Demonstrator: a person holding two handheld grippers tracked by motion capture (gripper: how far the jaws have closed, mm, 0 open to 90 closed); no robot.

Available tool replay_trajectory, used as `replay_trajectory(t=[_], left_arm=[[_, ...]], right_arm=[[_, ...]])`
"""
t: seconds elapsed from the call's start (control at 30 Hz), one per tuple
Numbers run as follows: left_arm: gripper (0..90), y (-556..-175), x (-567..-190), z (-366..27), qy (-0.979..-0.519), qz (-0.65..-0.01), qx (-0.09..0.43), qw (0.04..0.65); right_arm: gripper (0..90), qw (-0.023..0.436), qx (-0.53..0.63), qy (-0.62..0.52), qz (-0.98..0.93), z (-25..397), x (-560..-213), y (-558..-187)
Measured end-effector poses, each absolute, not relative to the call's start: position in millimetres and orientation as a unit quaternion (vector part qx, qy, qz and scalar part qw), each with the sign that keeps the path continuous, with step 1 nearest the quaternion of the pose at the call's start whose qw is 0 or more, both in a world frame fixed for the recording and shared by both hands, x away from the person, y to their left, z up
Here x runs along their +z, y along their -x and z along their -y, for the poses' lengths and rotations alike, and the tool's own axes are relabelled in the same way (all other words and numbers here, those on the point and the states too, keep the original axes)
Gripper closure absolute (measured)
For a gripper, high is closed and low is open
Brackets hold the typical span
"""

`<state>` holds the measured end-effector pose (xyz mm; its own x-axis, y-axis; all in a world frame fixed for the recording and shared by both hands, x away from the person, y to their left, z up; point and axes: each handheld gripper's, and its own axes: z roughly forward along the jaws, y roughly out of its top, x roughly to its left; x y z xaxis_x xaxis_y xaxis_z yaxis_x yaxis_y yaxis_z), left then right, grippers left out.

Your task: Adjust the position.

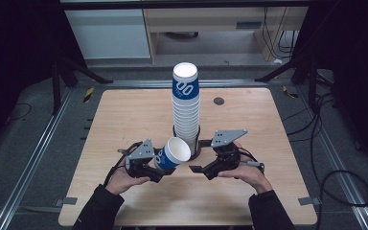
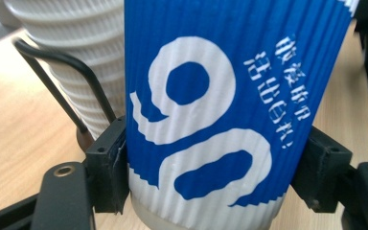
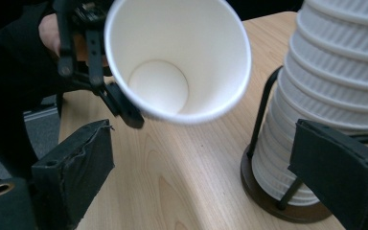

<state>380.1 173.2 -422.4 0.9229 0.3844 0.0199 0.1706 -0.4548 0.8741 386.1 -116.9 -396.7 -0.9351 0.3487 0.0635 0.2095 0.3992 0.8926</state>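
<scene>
Cup gripped, tilted beside the stack.
Your left claw (image 1: 159, 167) clamped the cup (image 1: 172, 153); right claw (image 1: 202, 168) gaped wide near the stack (image 1: 186, 108).

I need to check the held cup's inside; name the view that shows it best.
The right gripper view: the blue-and-white ribbed paper cup opens toward it, bare to the bottom. The high view shows its mouth small; the left gripper view shows its printed wall.

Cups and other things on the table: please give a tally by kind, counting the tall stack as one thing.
Single blue-and-white paper cup, held in the left gripper: 1
Tall stack of cups: 1
Black wire cup holder around the stack's base: 1
Handheld grippers, left and right gripper: 2
Total: 5
</scene>
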Motion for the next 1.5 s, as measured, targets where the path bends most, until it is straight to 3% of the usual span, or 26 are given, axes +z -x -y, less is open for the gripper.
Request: replay_trajectory(t=[0.27,0.83,1.07,1.5], left_arm=[[26.5,-374.6,-422.6,-164.0,-0.827,-0.169,0.113,0.524],[26.5,-364.5,-425.6,-145.1,-0.828,-0.158,0.126,0.523],[26.4,-363.9,-427.8,-143.1,-0.829,-0.157,0.130,0.521],[23.7,-362.7,-426.2,-145.7,-0.832,-0.156,0.129,0.517]], right_arm=[[7.7,0.046,0.563,-0.169,-0.808,113.4,-395.8,-384.8],[8.9,0.011,0.582,-0.156,-0.798,85.4,-407.6,-386.5],[16.9,0.002,0.598,-0.167,-0.784,85.0,-409.2,-388.9],[19.4,0.007,0.601,-0.164,-0.782,88.2,-407.9,-387.1]])
